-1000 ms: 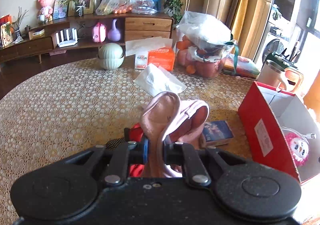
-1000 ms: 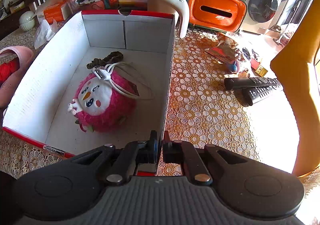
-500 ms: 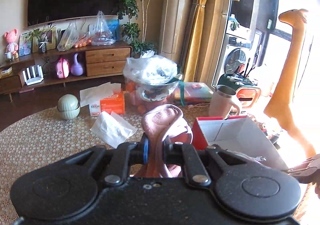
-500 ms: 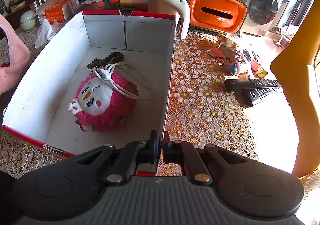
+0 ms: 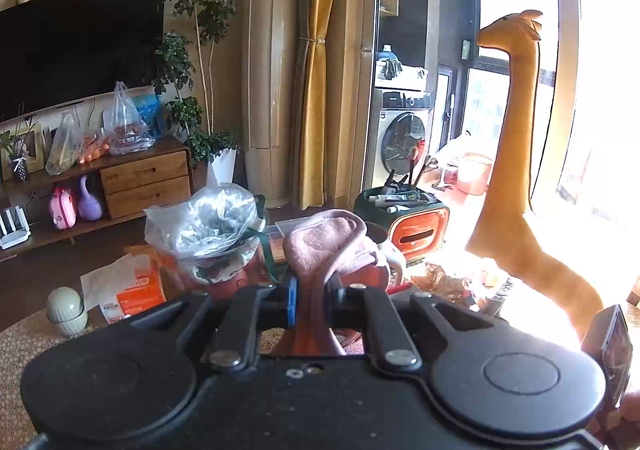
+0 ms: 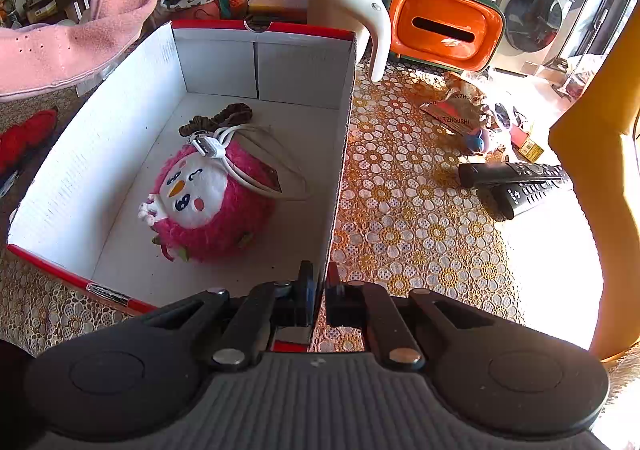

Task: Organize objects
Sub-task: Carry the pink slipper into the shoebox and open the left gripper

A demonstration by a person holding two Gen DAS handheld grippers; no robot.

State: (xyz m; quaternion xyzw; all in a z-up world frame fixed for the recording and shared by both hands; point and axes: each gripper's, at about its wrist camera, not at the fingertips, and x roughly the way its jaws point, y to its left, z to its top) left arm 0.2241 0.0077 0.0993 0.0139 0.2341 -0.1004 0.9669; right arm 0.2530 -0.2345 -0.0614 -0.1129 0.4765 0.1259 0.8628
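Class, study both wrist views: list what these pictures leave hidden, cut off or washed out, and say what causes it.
- Pink slipper, left wrist view: its lower part is hidden behind the left gripper.
- Box, right wrist view: its near corner is covered by the right gripper.
- Remote controls, right wrist view: button labels too small.
- Tabletop beside the giraffe, left wrist view: bleached by sunlight.

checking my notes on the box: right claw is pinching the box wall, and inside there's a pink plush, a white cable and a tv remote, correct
Not quite. The right wrist view shows no remote in the box: both remotes lie on the tablecloth to its right. The third item inside is a brown scrunchie. The right claw does pinch the box wall, and the pink plush and white cable are inside.
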